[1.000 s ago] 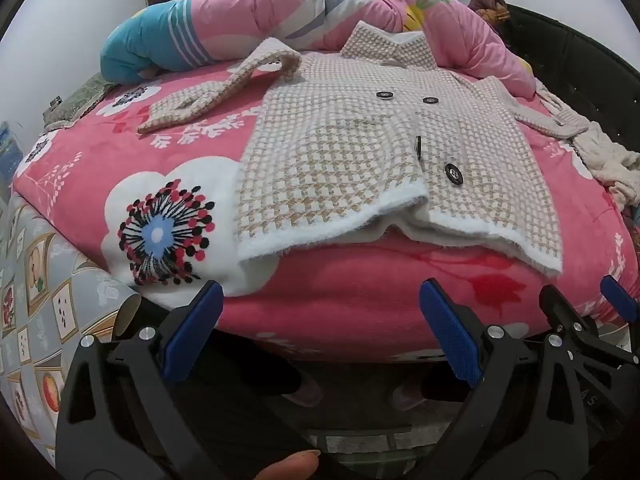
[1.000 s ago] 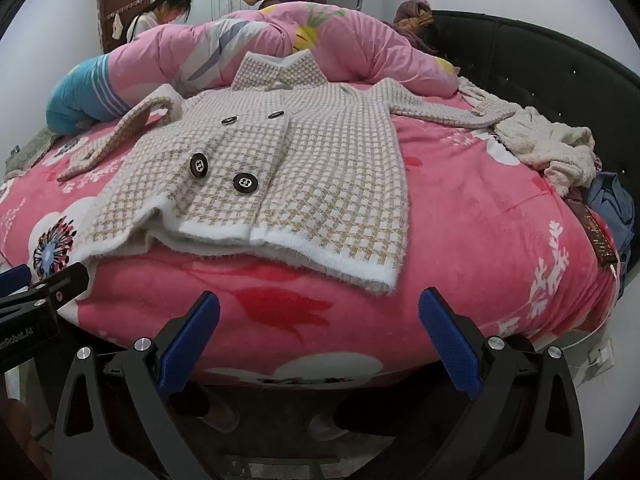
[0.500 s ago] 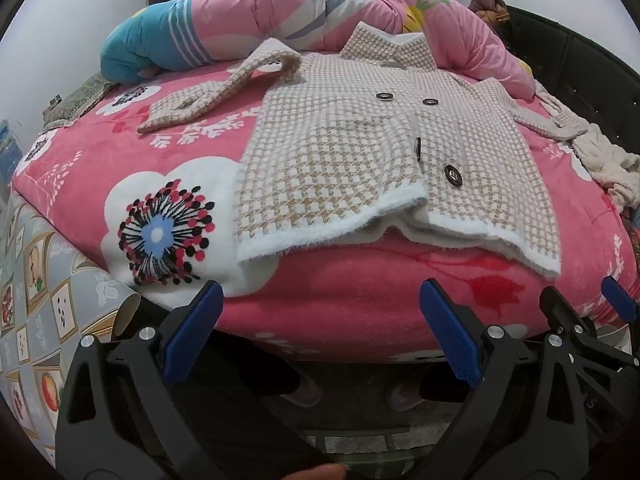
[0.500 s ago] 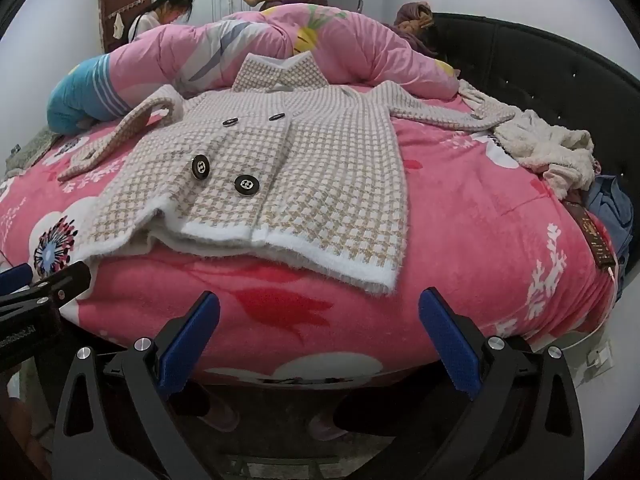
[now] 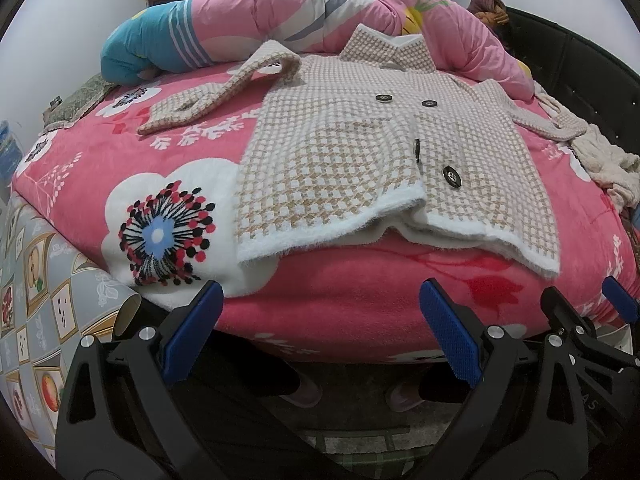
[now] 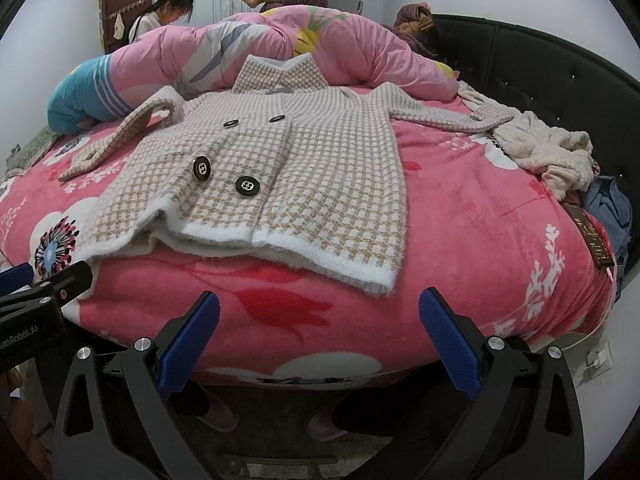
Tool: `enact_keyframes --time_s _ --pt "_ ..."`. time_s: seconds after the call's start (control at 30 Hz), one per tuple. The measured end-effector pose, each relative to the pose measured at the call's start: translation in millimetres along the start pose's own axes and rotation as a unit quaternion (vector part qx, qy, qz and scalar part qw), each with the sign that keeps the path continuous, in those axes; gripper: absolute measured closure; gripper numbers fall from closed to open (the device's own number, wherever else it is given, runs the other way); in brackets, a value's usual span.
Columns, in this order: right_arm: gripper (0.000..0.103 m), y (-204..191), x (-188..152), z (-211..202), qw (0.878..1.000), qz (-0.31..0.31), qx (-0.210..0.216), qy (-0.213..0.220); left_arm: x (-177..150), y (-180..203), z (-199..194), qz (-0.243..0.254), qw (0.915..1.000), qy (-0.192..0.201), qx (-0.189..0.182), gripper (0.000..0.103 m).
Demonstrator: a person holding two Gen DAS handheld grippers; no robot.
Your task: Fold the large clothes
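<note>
The beige-and-white houndstooth knit coat (image 6: pixel 280 168) lies flat on the pink floral bed (image 6: pixel 460 248). Left claw (image 5: pixel 320 332) and right claw (image 6: pixel 316 332) hover empty, jaws spread; best pinch each sleeve cuff first.

left gripper (image 6: pixel 24 312) body, at the left edge of the right wrist view, left of the right claw: white lettering, cut off, reads "enRobot.AI" | right gripper (image 5: pixel 592 316) body, right of the left claw: faint embossed letters, about "AS", uncertain | brown strip (image 6: pixel 590 240) at bed's right edge: gold marks, unreadable
</note>
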State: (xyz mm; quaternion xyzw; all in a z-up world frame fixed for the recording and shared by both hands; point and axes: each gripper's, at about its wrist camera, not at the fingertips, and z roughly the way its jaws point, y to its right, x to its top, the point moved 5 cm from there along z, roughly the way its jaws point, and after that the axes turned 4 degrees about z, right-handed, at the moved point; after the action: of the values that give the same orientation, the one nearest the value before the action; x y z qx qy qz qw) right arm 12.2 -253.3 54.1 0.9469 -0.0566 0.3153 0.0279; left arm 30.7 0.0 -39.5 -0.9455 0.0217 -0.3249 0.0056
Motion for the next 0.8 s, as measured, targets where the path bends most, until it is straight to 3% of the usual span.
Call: enact_keyframes --time_s 0.8 --pt "0.006 -1 5 -11 1.0 -0.002 0.001 0.001 4 -1 -5 0.0 1.0 0.003 0.002 0.008"
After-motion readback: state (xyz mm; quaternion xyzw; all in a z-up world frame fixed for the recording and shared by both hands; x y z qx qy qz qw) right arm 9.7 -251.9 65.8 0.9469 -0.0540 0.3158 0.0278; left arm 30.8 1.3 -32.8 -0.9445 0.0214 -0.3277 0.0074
